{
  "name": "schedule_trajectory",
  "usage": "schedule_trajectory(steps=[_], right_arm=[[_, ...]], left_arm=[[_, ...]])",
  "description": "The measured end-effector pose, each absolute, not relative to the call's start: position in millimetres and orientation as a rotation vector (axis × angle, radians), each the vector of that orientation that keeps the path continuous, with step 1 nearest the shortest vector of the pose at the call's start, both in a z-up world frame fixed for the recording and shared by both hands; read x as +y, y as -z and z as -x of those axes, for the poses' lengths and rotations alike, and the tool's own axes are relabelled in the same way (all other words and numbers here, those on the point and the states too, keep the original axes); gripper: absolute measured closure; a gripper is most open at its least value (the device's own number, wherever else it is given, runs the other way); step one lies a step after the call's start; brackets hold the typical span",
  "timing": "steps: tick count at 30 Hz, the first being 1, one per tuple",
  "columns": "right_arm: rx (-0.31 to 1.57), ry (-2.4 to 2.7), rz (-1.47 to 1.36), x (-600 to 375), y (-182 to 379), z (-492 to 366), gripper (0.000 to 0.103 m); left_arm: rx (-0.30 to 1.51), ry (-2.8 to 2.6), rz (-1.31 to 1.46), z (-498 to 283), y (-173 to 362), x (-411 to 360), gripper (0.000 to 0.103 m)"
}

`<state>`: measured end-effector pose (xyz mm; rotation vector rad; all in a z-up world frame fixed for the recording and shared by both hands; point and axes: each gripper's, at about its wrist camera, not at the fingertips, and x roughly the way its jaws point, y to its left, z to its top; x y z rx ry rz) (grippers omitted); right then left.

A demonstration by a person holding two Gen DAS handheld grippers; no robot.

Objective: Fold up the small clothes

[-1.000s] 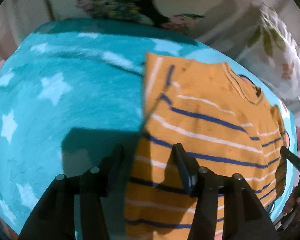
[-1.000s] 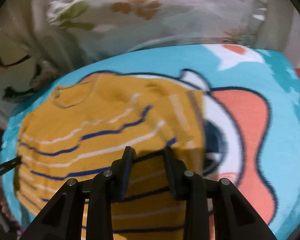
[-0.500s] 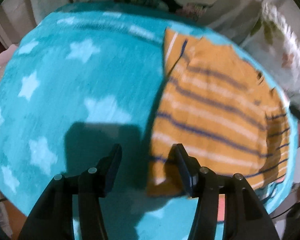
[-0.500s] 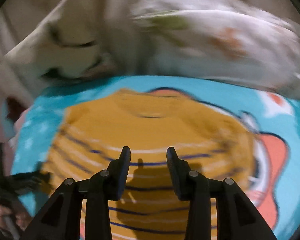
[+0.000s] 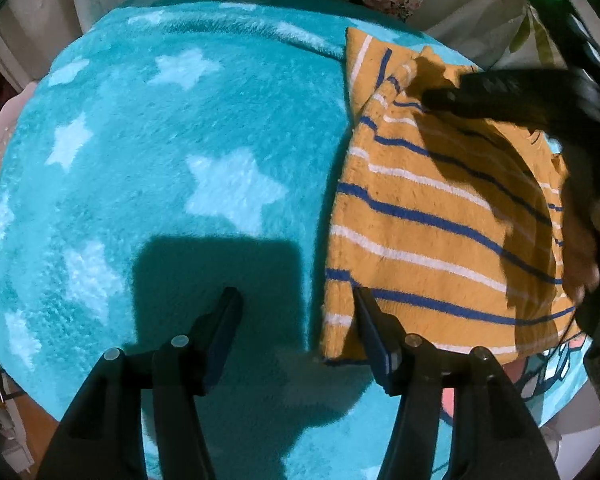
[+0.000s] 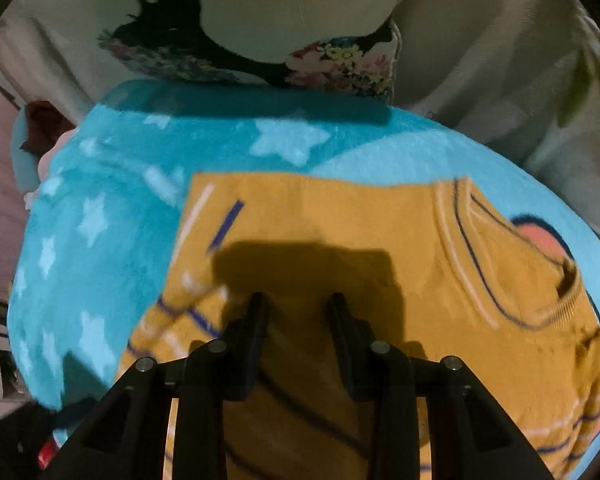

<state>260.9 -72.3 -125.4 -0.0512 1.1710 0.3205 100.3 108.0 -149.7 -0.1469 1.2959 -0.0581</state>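
An orange shirt with blue and white stripes lies flat on a teal star blanket. My left gripper points down at the shirt's near left corner. Its jaws are opening, with bare blanket between them, and the right finger overlaps the hem. In the right wrist view the shirt fills the lower frame. My right gripper hangs over its plain upper part beside the folded sleeve, left of the neckline. Its jaws are closing, with no fabric pinched. One of its fingers crosses the shirt's top in the left wrist view, a hand behind it.
A floral pillow and pale patterned bedding lie beyond the blanket's far edge. The blanket carries an orange cartoon print at the right of the shirt. Its near left edge drops to the floor.
The left gripper slid left off the shirt to its left corner. The right gripper swung across the shirt from its right side to the upper left part, turning as it went.
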Motion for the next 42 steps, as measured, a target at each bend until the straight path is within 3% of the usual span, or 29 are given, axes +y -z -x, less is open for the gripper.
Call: schedule_trajectory(steps=[4, 7, 12, 18, 24, 30, 33, 42], right_arm=[[1.174, -0.309, 0.056, -66.3, 124.9, -279.4, 0.065], [1.183, -0.293, 0.068, -64.6, 125.7, -291.7, 0.056], [1.122, -0.257, -0.015, -93.6, 97.7, -283.1, 0.054], [1.065, -0.173, -0.094, -180.4, 83.1, -225.2, 0.054], [1.1, 0.076, -0.312, -316.5, 118.4, -179.3, 0.054], [1.012, 0.152, -0.596, -402.7, 124.1, -152.7, 0.065], [1.001, 0.314, -0.48, -411.0, 115.3, -151.3, 0.051], [0.97, 0.403, -0.481, -438.7, 98.6, -104.3, 0.051]], left_arm=[[1.293, 0.054, 0.143, -101.5, 151.3, 101.7, 0.045], [1.293, 0.052, 0.137, -100.5, 151.9, 99.8, 0.044], [1.297, 0.055, 0.125, -99.9, 154.3, 96.8, 0.042], [1.297, 0.066, 0.12, -98.7, 154.5, 95.8, 0.042], [1.298, 0.069, 0.107, -99.7, 153.5, 92.7, 0.04], [1.296, 0.062, 0.089, -103.7, 155.0, 91.3, 0.034], [1.294, 0.079, 0.114, -105.8, 155.6, 96.0, 0.034], [1.257, 0.092, 0.288, -105.7, 141.1, 148.5, 0.034]])
